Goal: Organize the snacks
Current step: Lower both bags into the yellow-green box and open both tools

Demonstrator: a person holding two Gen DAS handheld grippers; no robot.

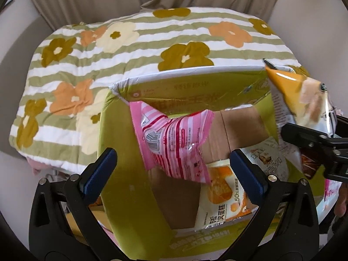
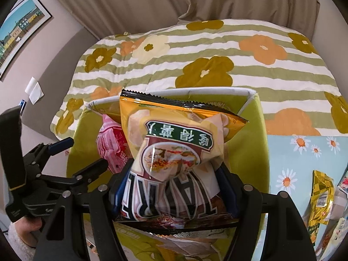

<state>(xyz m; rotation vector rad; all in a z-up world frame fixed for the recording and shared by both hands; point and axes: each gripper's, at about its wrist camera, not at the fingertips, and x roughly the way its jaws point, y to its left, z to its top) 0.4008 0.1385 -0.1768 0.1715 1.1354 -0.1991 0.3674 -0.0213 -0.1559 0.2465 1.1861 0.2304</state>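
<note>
A green cardboard box (image 1: 184, 71) stands open, and my left gripper (image 1: 174, 169) hangs open over it. A pink striped packet (image 1: 174, 143) lies slanted inside the box, beyond the blue pads (image 1: 100, 169) and untouched by them. Under it rests a white and orange cake packet (image 1: 221, 191). My right gripper (image 2: 174, 187) is shut on a yellow chip bag (image 2: 174, 143), held upright above the box (image 2: 217, 91). In the left wrist view that bag (image 1: 291, 91) and the right gripper (image 1: 308, 139) come in from the right. The right wrist view shows the left gripper (image 2: 80, 154) at the left.
A quilt with green stripes and flowers (image 1: 108, 54) lies behind the box. At the right, a blue daisy-print cloth (image 2: 289, 156) carries more snack packets (image 2: 322, 198). Beige curtains hang at the back. A hand (image 2: 28, 226) holds the left gripper.
</note>
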